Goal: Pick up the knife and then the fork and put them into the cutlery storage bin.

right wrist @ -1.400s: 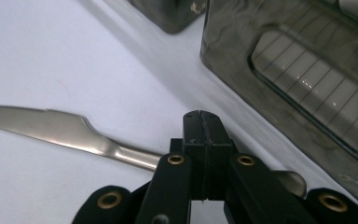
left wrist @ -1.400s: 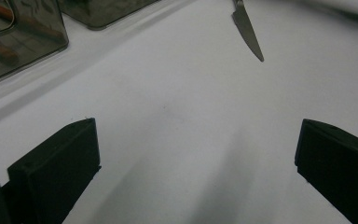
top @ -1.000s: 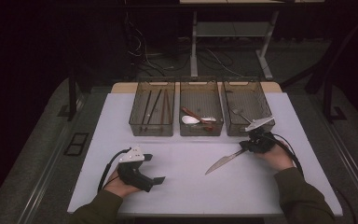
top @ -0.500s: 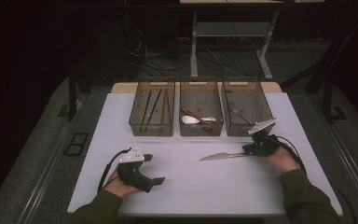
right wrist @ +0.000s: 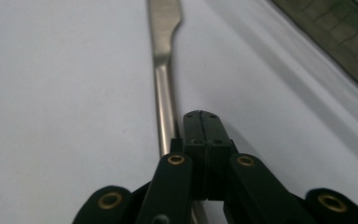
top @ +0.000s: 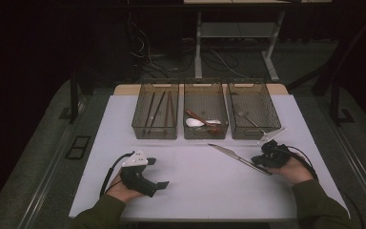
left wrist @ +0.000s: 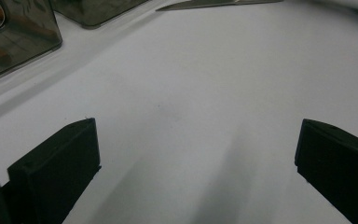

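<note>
The left tongs (top: pixel 158 185) rest low with jaws wide apart, while the right tongs (top: pixel 259 161) are clamped together.

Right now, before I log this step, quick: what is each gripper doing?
Left gripper: open, holding nothing, over the bare table.
Right gripper: closed on the handle of the knife.

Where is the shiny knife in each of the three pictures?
High view: the knife lies slanting at lower right of the white table, its handle end at the right gripper.
Left gripper view: its blade runs along the top edge, far beyond the open jaws.
Right gripper view: it runs up the middle, handle by the shut jaws.
Shared landmark: the brown bins.
</note>
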A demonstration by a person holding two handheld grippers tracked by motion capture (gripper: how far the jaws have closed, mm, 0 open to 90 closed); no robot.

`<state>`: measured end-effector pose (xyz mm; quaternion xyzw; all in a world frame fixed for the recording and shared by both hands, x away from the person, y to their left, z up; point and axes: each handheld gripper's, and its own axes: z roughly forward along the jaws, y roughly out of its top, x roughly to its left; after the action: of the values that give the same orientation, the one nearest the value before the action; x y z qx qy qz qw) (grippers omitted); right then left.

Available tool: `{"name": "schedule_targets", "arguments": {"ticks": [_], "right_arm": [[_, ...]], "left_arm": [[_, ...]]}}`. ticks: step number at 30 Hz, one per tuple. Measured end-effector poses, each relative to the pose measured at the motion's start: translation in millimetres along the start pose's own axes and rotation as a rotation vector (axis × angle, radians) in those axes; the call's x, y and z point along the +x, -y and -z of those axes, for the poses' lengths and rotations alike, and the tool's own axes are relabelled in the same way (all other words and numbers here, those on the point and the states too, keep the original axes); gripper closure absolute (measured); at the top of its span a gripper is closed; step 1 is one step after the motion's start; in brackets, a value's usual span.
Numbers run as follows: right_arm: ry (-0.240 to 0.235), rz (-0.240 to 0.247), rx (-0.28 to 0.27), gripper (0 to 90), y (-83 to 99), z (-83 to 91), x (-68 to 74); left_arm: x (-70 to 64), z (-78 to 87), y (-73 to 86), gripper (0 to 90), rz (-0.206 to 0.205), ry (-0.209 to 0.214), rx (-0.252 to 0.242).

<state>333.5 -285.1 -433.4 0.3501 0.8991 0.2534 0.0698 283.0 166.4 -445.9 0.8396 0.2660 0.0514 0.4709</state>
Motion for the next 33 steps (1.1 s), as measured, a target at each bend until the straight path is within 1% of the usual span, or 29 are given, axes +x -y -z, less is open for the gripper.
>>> {"name": "schedule_targets", "arguments": {"ticks": [4,6,10,13,15,17,18,19,21,27,28,33], "right_arm": [[-0.019,0.014,0.016,89.7,5.3,3.7,5.1],[-0.020,0.019,0.018,89.6,6.7,4.6,6.8],[-0.023,0.020,0.026,89.4,5.0,6.4,6.0],[-0.019,0.010,0.016,80.5,-0.5,13.0,6.5],[-0.020,0.015,0.025,76.1,-6.2,16.6,8.1],[-0.033,0.012,0.050,71.1,-13.1,17.3,9.4],[-0.045,0.003,0.072,68.5,-17.1,16.0,10.2],[-0.049,-0.001,0.097,67.6,-21.3,14.3,11.3],[-0.041,-0.007,0.136,67.1,-30.4,10.0,13.0],[-0.058,0.015,0.234,68.1,-52.7,-5.2,15.5],[-0.059,0.011,0.251,68.6,-55.5,-7.7,15.8],[-0.037,0.043,0.313,71.9,-65.3,-18.5,14.3]], "left_arm": [[-0.3,0.2,-0.2,0.0,-0.001,0.002,-0.001],[-0.3,0.1,-0.3,0.0,-0.001,0.002,-0.002],[-0.6,0.3,-0.4,0.0,-0.002,0.001,-0.001],[-0.3,0.0,-0.3,0.0,0.000,0.002,-0.002],[0.3,-0.8,-0.2,0.0,-0.001,0.003,0.001],[0.3,-1.2,-0.1,0.0,-0.001,0.004,0.003],[0.2,-1.2,-0.2,0.0,-0.001,0.003,0.003],[0.3,-1.2,-0.1,0.0,-0.001,0.002,0.004],[0.2,-1.3,-0.2,0.0,-0.002,0.001,0.004],[0.4,-1.4,0.0,0.0,-0.001,0.002,0.006],[0.4,-1.4,0.0,0.0,0.000,0.002,0.006],[0.3,-1.2,0.0,0.0,-0.002,0.003,0.005]]}}
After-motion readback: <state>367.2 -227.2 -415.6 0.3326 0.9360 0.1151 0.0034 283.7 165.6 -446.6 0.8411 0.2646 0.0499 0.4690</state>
